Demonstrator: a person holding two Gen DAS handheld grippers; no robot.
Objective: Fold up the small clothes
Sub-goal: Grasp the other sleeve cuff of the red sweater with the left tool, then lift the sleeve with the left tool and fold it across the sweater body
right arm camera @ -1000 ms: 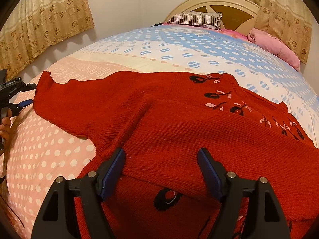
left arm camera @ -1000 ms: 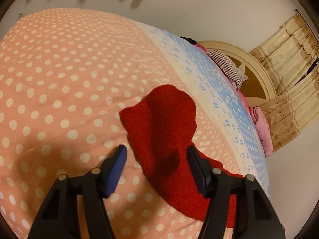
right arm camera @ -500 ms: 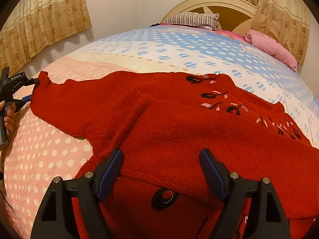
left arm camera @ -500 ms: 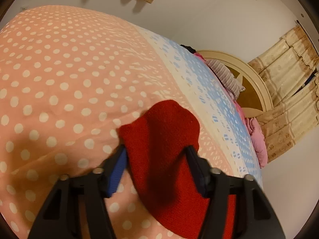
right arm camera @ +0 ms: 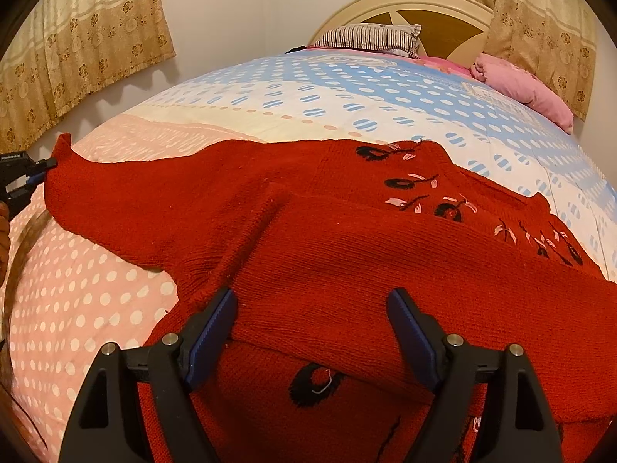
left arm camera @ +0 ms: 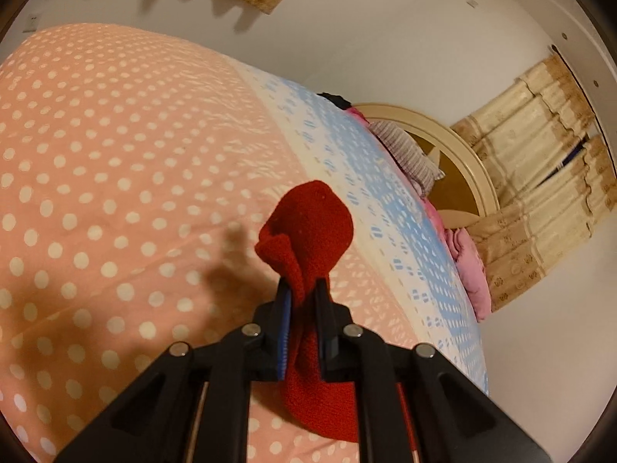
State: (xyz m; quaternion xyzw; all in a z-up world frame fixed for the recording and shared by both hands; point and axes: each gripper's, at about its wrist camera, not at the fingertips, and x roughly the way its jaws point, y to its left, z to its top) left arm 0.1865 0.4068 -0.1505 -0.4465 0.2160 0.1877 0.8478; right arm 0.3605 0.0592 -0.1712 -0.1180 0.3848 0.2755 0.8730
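Observation:
A small red knit sweater (right arm camera: 347, 254) with black and pink flower embroidery lies on the bed, one side folded over its front. Its long sleeve stretches out to the left. My left gripper (left arm camera: 302, 293) is shut on the sleeve's cuff end (left arm camera: 308, 227), which bunches up between the blue pads and is lifted off the quilt. It also shows at the far left of the right wrist view (right arm camera: 29, 181). My right gripper (right arm camera: 312, 316) is open and empty, low over the sweater's folded body.
The bed has a polka-dot quilt (left arm camera: 96, 193), pink near me, blue toward the headboard (right arm camera: 424, 11). A striped pillow (right arm camera: 370, 36) and a pink bundle (right arm camera: 520, 90) lie at the head. Curtains (right arm camera: 77, 38) hang on both sides.
My left gripper moved onto the sleeve end, closed on it and lifted it off the quilt. My right gripper stayed open and barely moved.

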